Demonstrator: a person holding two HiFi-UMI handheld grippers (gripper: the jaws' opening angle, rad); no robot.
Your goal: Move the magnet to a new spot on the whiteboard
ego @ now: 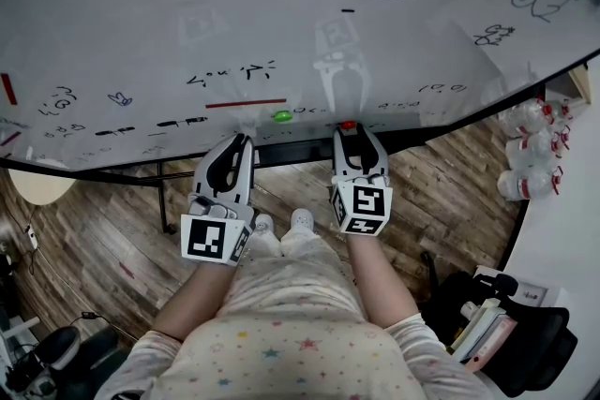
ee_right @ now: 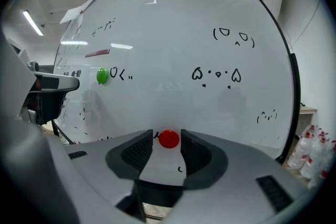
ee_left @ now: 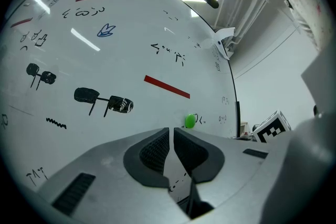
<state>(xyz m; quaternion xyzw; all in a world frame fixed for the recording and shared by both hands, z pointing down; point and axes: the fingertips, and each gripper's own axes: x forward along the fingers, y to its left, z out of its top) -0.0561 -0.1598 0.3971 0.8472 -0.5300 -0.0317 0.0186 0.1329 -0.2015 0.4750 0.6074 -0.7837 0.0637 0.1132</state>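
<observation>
Your right gripper brackets the red magnet on the whiteboard, jaws spread and not yet pinching; your left gripper hangs with jaws pressed together; the relocation looks unstarted.

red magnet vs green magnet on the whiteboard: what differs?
The red magnet sits between the parted jaws of the right gripper; the green magnet stands free. The red magnet is near the bottom edge of the whiteboard; the green magnet is higher, to its left. Both are small, round and stuck to it.
</observation>
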